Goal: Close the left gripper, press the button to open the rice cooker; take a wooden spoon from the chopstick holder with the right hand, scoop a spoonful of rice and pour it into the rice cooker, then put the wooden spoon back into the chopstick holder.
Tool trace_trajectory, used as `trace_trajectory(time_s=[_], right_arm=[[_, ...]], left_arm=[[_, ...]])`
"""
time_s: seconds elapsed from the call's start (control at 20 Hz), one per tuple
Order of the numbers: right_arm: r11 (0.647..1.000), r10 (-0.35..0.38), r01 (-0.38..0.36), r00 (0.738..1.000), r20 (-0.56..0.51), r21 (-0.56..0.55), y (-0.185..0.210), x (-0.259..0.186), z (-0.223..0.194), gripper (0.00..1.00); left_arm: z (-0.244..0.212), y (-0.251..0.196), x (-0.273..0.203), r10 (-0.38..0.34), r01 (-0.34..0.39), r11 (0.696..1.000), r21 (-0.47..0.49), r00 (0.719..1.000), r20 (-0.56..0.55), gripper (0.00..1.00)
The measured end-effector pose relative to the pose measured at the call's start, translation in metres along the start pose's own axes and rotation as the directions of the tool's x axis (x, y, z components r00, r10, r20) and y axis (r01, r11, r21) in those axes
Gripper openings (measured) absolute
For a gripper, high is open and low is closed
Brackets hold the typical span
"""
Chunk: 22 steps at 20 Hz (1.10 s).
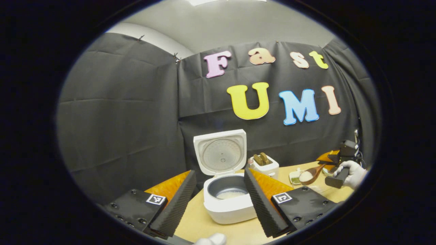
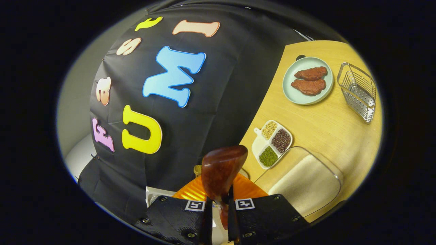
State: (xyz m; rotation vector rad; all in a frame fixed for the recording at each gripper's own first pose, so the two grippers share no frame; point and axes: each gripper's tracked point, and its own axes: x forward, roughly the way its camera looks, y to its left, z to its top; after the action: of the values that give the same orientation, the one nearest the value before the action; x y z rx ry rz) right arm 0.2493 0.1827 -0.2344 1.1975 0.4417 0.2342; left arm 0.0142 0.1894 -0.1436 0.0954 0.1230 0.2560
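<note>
The white rice cooker (image 1: 226, 207) stands open on the wooden table, lid (image 1: 221, 153) upright, with some rice in its grey pot. My left gripper (image 1: 219, 173) is open, its fingers on either side of the cooker and a little in front of it. To the cooker's right is the white chopstick holder (image 1: 264, 165). Farther right, a gloved hand (image 1: 354, 172) holds my right gripper (image 1: 327, 162), shut on the handle of the wooden spoon (image 1: 308, 175), whose bowl carries a heap of rice. In the right gripper view, tilted sideways, the spoon (image 2: 221, 170) rises from my right gripper (image 2: 219, 200).
A clear container of rice (image 2: 305, 182) lies just past the spoon. Beyond it are a divided dish of beans (image 2: 272, 143), a pale plate (image 2: 289, 92) with two brown pieces of meat, and a wire basket (image 2: 357, 90) near the table's edge. Another gloved hand (image 1: 211, 240) shows at the bottom.
</note>
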Motion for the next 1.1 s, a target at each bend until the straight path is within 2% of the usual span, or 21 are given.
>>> trace_trajectory(time_s=[0.25,0.5,0.6,0.85,1.1], right_arm=[[0.999,0.044,-0.044,0.998,-0.047,0.006,0.070,0.017,-0.039,0.18],[0.996,0.078,-0.082,0.988,-0.133,-0.024,0.122,0.048,-0.103,0.18],[0.996,0.073,-0.080,0.984,-0.164,-0.035,0.132,0.058,-0.134,0.18],[0.984,0.063,-0.104,0.964,-0.257,-0.147,0.150,0.082,-0.207,0.18],[0.961,0.027,-0.103,0.959,-0.283,-0.258,0.145,0.094,-0.247,0.18]], left_arm=[[-0.020,0.028,-0.004,0.052,-0.053,0.998,-0.025,0.998,-0.034,0.99],[-0.029,0.057,-0.008,0.118,-0.119,0.993,-0.025,0.992,-0.046,1.00],[-0.033,0.063,-0.009,0.139,-0.141,0.990,-0.023,0.989,-0.053,1.00],[-0.040,0.079,-0.010,0.184,-0.188,0.981,-0.047,0.980,-0.071,1.00],[-0.040,0.094,-0.013,0.229,-0.233,0.971,-0.051,0.971,-0.075,1.00]])
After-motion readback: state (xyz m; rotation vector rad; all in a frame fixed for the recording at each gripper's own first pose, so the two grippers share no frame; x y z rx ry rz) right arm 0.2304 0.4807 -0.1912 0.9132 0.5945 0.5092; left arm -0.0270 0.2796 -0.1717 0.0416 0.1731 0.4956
